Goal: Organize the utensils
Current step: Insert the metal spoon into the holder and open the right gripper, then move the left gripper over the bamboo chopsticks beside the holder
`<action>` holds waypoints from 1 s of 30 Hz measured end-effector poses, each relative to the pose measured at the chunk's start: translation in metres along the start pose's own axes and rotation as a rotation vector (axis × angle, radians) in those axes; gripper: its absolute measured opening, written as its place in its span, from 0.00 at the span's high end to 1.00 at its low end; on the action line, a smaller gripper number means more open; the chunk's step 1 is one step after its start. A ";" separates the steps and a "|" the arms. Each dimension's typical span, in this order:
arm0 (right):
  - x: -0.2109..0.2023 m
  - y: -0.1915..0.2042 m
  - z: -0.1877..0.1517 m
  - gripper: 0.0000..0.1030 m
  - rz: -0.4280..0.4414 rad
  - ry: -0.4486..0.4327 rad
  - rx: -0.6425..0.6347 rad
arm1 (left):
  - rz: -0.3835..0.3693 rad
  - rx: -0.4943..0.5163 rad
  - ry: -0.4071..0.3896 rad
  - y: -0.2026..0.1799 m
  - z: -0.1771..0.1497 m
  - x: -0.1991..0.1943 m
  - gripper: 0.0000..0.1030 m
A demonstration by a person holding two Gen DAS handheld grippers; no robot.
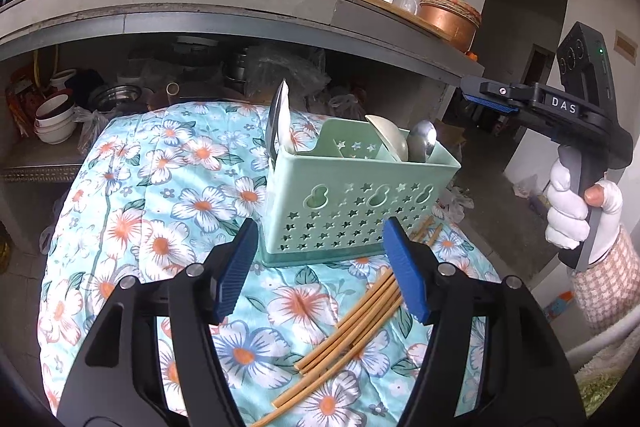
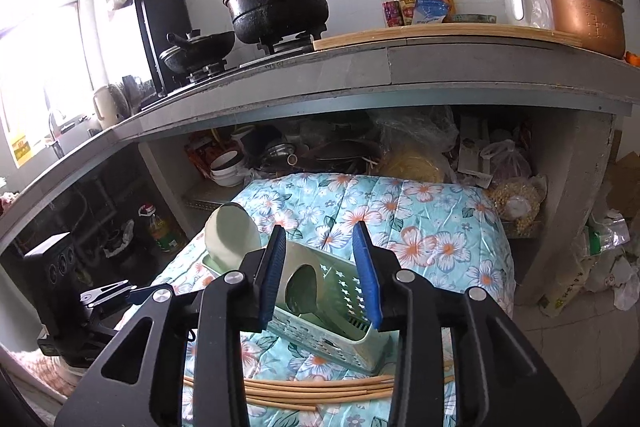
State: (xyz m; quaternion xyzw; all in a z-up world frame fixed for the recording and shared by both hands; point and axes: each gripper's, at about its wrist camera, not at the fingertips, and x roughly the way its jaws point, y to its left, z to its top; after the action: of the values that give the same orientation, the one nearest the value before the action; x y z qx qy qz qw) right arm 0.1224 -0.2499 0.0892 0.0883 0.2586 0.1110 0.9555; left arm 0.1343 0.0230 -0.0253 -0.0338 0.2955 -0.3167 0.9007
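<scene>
Thin, stiff, light chopsticks [image 1: 352, 323] at lower center, prone to rolling; best pinched mid-length. Left gripper [image 1: 320, 267] and right gripper [image 2: 320, 267] jaws spread, empty.

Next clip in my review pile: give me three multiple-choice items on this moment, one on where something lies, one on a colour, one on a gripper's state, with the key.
1. Where do the loose tan bamboo chopsticks lie?
A. On the floral cloth in front of the basket
B. Inside the basket
C. On the stove shelf

2. What colour is the perforated plastic utensil basket?
A. Red
B. Pale mint green
C. Black

3. How is the left gripper?
A. Shut on a spoon
B. Shut on chopsticks
C. Open, holding nothing

Key: 1 A, the sticks lie scattered on the blue floral cloth below the basket. 2 B, its star-punched walls are mint green. 3 C, its blue pads stand wide apart with only cloth and basket showing between them.
</scene>
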 end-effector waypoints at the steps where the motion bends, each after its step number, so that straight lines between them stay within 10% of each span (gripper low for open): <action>1: -0.006 -0.001 -0.001 0.60 -0.002 -0.010 0.007 | 0.002 0.000 0.005 0.000 -0.001 0.000 0.39; 11: -0.037 -0.007 -0.066 0.15 -0.074 0.073 0.137 | -0.043 0.054 0.090 -0.022 -0.021 0.007 0.31; 20: -0.010 -0.032 -0.172 0.14 -0.029 0.253 0.485 | -0.095 0.140 0.259 -0.049 -0.061 0.029 0.30; 30: 0.002 -0.054 -0.214 0.14 -0.002 0.295 0.629 | -0.100 0.203 0.380 -0.077 -0.092 0.048 0.30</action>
State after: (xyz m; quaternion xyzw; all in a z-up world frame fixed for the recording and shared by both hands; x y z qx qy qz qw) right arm 0.0233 -0.2768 -0.1064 0.3613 0.4157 0.0364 0.8339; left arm 0.0706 -0.0547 -0.1067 0.1027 0.4244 -0.3897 0.8108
